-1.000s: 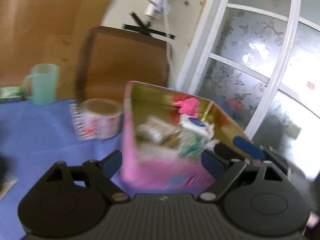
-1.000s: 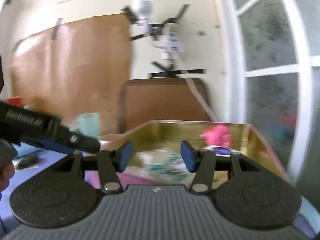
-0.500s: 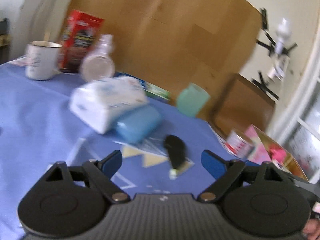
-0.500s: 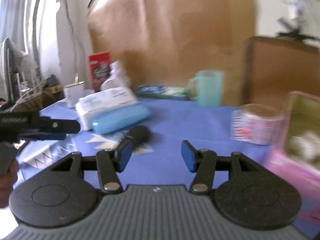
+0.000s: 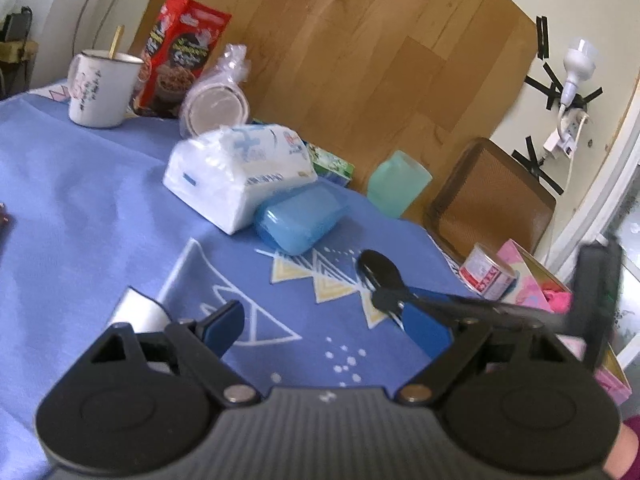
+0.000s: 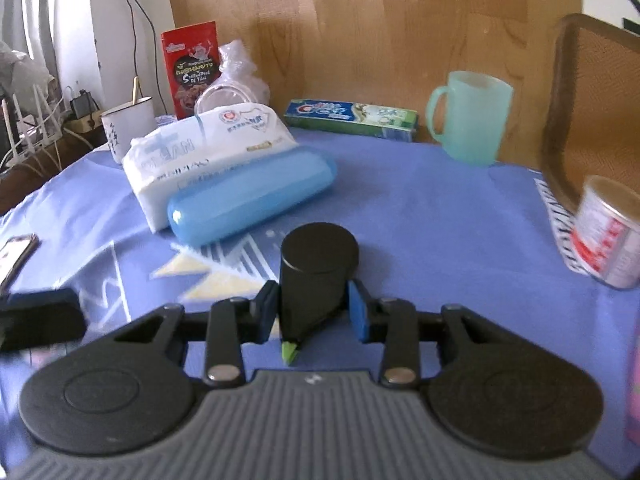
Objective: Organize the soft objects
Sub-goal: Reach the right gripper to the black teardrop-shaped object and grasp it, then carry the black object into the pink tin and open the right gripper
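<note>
Our right claw point(image 6: 313, 312) has just been closing around the black tube point(image 6: 316, 272) lying on the table point(image 6: 440, 220); the pads flank its tapered end. It looks light, squeezable, maybe slippery. Our left claw point(image 5: 320, 328) hangs open, empty.

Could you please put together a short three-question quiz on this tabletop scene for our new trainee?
1. True or false: the right gripper has a black tube between its pads.
2. Which thing lies against the white tissue pack? A) the blue case B) the green mug C) the red-labelled can
3. Fill in: the left gripper is ____, with only tablecloth showing between its pads.

Key: 1 true; the jaws have just been closing and the pads sit at the tube's sides. 2 A. 3 open.
</note>
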The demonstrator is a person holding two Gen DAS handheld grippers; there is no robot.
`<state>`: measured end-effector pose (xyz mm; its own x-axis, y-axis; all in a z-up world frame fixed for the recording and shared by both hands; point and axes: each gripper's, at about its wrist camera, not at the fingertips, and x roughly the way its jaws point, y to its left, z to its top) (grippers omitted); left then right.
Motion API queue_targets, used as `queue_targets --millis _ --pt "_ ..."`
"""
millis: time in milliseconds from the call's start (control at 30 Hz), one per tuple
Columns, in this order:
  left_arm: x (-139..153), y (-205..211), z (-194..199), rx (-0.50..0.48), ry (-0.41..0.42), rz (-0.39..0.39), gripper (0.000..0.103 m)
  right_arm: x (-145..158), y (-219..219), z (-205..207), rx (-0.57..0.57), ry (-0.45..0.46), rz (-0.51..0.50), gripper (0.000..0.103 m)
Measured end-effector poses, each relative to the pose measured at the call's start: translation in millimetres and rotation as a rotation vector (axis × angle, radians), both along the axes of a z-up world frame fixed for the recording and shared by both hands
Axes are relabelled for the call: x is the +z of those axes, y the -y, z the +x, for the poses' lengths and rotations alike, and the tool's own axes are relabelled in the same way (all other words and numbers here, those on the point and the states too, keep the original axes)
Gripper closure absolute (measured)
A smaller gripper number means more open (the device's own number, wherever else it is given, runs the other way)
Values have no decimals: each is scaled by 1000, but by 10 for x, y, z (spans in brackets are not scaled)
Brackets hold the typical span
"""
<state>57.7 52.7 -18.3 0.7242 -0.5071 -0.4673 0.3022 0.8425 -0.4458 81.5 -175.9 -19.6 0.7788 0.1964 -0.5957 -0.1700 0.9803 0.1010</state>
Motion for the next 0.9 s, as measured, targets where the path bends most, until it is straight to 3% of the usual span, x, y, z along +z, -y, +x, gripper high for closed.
queue_targets --millis 167,367,600,700,800,900 --pt "7 243 -29 -80 -9 7 14 -13 249 -477 6 21 4 63" --pt "36 697 -89 -216 -33 22 14 -52 618 -1128 -77 64 -16 63" --pt "-7 1210 -115 -404 -149 -18 12 -101 818 -1480 -141 94 38 63" --pt "-65 1389 -124 -460 -215 -30 12 -140 871 -1496 -139 82 118 62" --pt "-86 1496 -144 -479 -240 -31 17 -147 885 -1509 -137 88 166 63" --pt "-115 1590 -109 -505 -282 -43 39 -142 902 -1548 -127 101 198 63"
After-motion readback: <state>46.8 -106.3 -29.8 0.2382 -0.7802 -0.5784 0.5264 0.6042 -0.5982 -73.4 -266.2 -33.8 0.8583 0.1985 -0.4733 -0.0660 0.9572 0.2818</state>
